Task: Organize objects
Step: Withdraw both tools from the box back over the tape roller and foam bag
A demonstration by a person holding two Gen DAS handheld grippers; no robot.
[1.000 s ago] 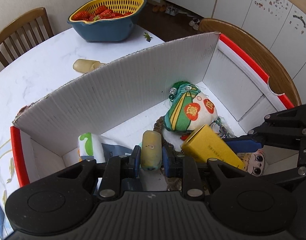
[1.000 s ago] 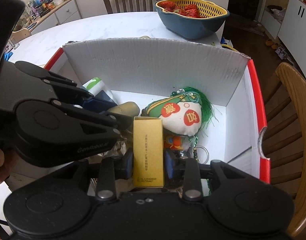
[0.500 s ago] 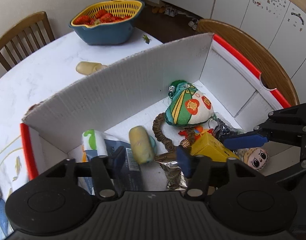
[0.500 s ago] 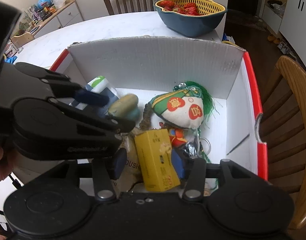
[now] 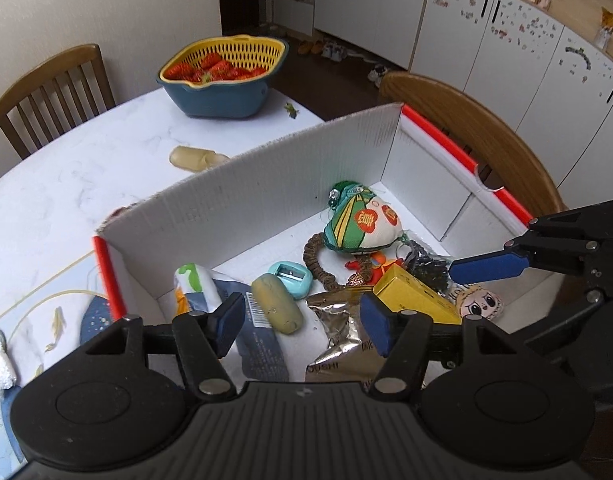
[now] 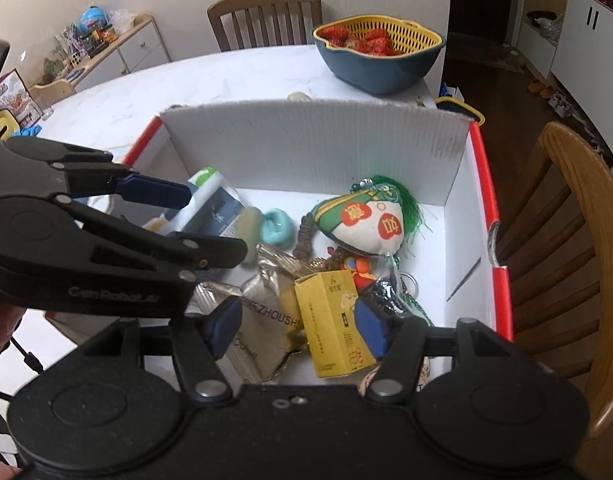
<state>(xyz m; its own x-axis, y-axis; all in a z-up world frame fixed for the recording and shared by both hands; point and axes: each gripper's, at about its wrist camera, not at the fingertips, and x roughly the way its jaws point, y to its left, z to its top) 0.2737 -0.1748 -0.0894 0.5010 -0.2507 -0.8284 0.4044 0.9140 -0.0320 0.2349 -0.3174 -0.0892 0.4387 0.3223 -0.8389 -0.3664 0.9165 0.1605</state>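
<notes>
A white cardboard box with red rims stands on the table and holds several objects. My left gripper is open and empty above its near end. A yellowish rounded piece lies loose on the box floor beside a teal sharpener. My right gripper is open above the box. A yellow carton lies between its fingers, tilted on a foil packet. A green and white stuffed doll lies further in.
A blue and yellow strainer bowl of strawberries stands at the far table edge. A second yellowish piece lies on the table behind the box. Wooden chairs stand around the table. A white cloth-covered table surface extends left.
Both grippers opened and pulled back upward. The yellowish piece dropped from my left gripper and the yellow carton from my right; both now lie in the box.
</notes>
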